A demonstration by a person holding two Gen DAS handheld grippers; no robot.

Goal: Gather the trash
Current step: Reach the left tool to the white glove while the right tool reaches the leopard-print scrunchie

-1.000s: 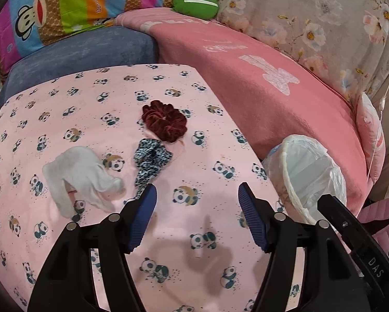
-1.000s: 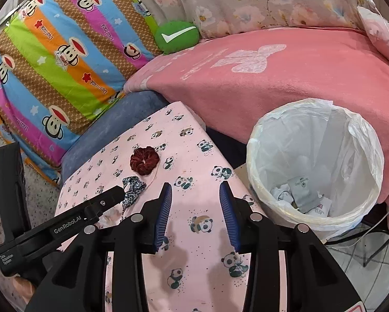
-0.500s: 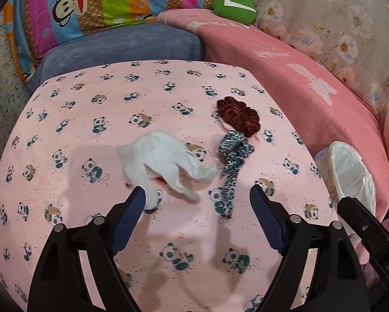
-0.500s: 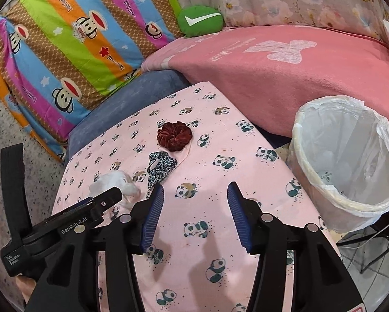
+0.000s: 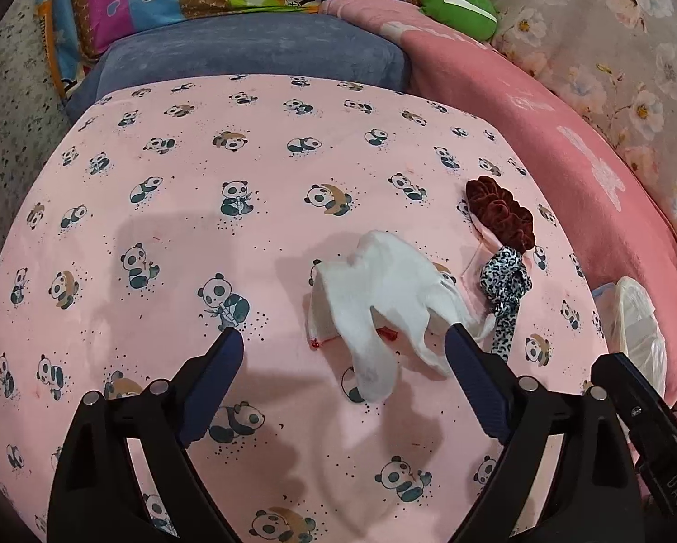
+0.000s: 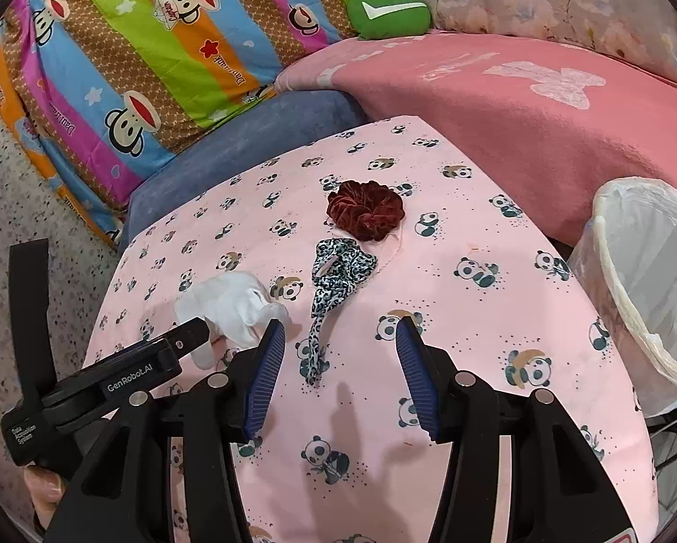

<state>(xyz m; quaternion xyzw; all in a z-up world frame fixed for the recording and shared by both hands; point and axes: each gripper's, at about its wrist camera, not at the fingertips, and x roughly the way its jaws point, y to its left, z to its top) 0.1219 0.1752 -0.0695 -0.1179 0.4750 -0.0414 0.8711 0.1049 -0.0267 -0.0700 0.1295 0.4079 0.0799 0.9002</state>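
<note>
white crumpled tissue (image 5: 385, 289) lies between the wide-spread fingers of the left gripper (image 5: 345, 346); right gripper (image 6: 340, 339) spread wide, holding nothing.

maroon scrunchie (image 6: 365, 210) | leopard scrunchie (image 6: 333, 280) | green cushion (image 6: 389, 11) | pink blanket (image 6: 542, 108)

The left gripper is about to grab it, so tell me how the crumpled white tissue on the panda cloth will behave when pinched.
The crumpled white tissue looks thin and limp, so it will probably fold and droop rather than hold shape. It likely weighs almost nothing. The open left gripper may bunch the pink panda-print cloth beneath if it pinches low.
</note>
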